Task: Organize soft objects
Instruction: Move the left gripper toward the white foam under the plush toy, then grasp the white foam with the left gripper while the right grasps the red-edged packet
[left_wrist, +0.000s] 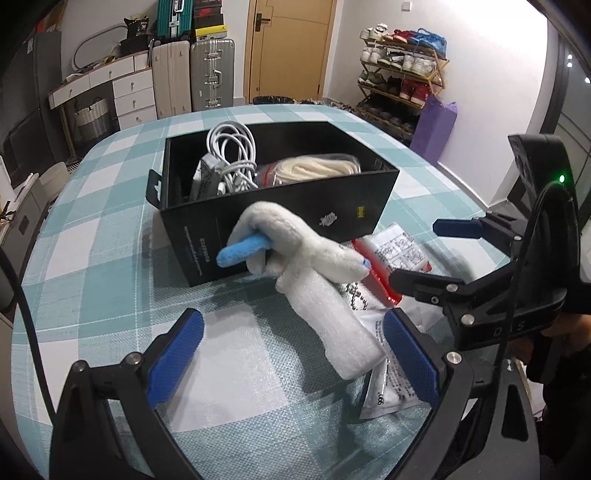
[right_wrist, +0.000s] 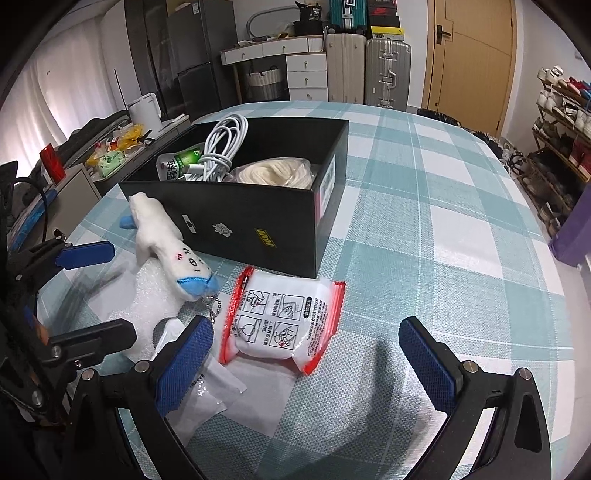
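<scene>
Checked teal-and-white cloth covers the desk, and behind it the room has a wooden door, a couple of suitcases, white drawers and a shoe rack off to the right.

Main soft thing here is a white plush toy, long and floppy, with a blue fin-like bit sticking out and a blue patch at its face end. It's draped over a roll of white bubble wrap, just in front of the near wall of the black box and touching or nearly touching it. Right of the toy lies a white packet with red edges, flat on the cloth, just near of the box. Inside the box: a coil of white cable on the left, a bag of cream-colored rope on the right.

Left claw is spread wide, the bubble wrap roll lying between its blue pads without either one touching it. Right claw is spread wide too, hovering near of the red-edged packet, pinching nothing.

Only the right wrist view shows the toy's little face, its ball chain, and a green-and-white pouch tucked in the box's far left. The left one shows the blue fin properly.
</scene>
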